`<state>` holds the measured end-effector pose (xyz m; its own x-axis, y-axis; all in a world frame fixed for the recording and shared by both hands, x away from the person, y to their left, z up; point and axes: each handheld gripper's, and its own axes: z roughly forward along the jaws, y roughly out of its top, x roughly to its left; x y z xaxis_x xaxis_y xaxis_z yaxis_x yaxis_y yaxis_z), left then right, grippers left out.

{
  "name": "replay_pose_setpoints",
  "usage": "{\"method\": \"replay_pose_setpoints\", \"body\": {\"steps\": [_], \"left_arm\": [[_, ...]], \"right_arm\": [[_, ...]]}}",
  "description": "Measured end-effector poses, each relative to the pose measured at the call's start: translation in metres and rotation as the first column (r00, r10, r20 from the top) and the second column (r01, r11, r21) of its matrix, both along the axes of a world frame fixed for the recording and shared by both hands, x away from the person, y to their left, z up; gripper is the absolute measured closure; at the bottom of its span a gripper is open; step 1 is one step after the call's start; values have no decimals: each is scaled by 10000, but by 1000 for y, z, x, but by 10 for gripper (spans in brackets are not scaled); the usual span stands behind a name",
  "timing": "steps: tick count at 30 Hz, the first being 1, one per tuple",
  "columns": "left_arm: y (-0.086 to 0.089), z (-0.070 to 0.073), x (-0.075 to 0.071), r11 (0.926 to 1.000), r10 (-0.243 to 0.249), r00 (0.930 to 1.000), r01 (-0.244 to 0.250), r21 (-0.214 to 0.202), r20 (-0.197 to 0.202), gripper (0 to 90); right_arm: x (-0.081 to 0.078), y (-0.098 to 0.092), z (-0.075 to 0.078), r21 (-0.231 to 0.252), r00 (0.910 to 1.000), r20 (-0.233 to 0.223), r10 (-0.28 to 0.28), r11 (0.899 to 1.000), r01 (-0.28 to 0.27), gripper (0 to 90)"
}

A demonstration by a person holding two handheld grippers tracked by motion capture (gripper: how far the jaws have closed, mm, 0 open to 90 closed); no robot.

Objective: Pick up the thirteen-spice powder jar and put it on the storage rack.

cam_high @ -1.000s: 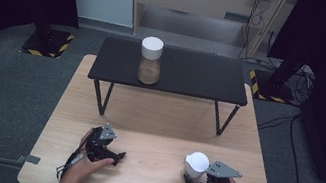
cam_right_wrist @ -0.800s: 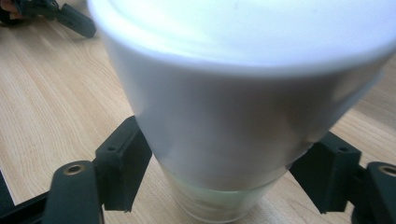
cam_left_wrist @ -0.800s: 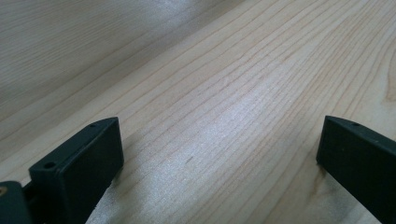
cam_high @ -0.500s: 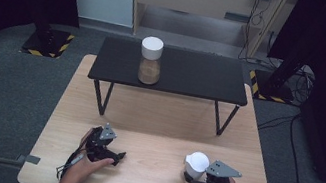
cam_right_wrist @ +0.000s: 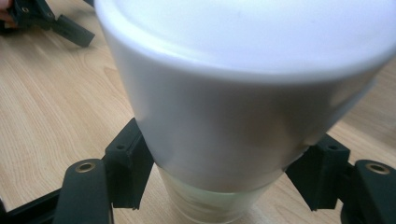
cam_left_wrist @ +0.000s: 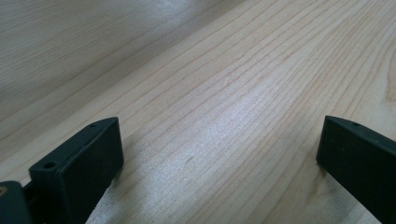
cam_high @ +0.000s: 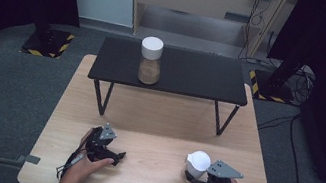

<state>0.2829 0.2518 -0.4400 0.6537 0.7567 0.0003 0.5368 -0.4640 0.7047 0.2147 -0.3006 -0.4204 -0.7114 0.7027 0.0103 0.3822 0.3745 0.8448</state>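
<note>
A jar with a white lid (cam_high: 198, 162) stands on the wooden table (cam_high: 160, 121) at the front right. My right gripper (cam_high: 198, 177) is shut on it; in the right gripper view the two black jaws press the jar (cam_right_wrist: 233, 93) from both sides just under the lid, and pale glass shows below. My left gripper (cam_high: 117, 155) rests on the table at the front left, jaws open and pointing right. The left gripper view has bare wood between the wide-apart jaws of the left gripper (cam_left_wrist: 219, 158). A second white-lidded jar (cam_high: 150, 61) with brown contents stands on the black side table (cam_high: 194, 74).
The low black side table stands on thin legs across the far half of the wooden table. The left gripper (cam_right_wrist: 46, 18) appears in the right gripper view's top left corner. Grey floor surrounds the table, with cables (cam_high: 293, 145) to the right.
</note>
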Motion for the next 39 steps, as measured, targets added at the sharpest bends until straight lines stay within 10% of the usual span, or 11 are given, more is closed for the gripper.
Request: {"method": "replay_pose_setpoints", "body": {"steps": [39], "left_arm": [[0, 0, 0, 10000, 1, 10000, -1, 1, 1, 0]], "right_arm": [[29, -12, 48, 101, 9987, 308, -396, 9992, 393, 315]]}}
